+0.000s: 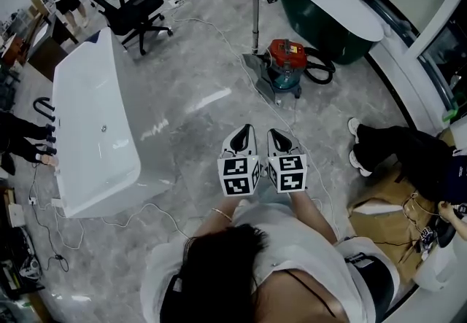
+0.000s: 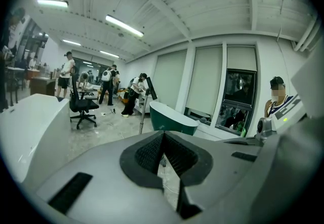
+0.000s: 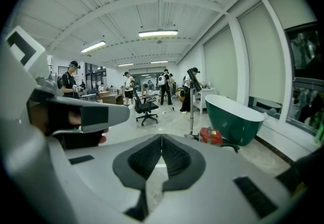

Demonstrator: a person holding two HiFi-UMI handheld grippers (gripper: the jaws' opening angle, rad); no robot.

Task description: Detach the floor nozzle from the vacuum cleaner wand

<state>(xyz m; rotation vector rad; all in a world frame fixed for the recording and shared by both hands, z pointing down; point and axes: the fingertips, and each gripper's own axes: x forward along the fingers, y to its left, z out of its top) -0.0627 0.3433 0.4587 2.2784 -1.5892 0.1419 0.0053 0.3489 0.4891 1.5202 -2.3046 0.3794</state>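
A red canister vacuum cleaner (image 1: 287,59) stands on the grey floor ahead of me. Its metal wand (image 1: 255,15) rises upright, with the grey floor nozzle (image 1: 261,75) flat at its foot beside the canister. My left gripper (image 1: 248,127) and right gripper (image 1: 272,132) are held side by side, both shut and empty, well short of the nozzle. In the right gripper view the canister (image 3: 211,136) and wand (image 3: 192,109) lie beyond the shut jaws of the right gripper (image 3: 161,137). In the left gripper view the wand (image 2: 143,114) stands far past the left gripper (image 2: 163,134).
A white bathtub (image 1: 91,125) stands to the left and a dark green one (image 1: 328,12) behind the vacuum. A black office chair (image 1: 135,12) is at the back left. Cables (image 1: 182,22) trail over the floor. A person's legs (image 1: 394,150) are at the right.
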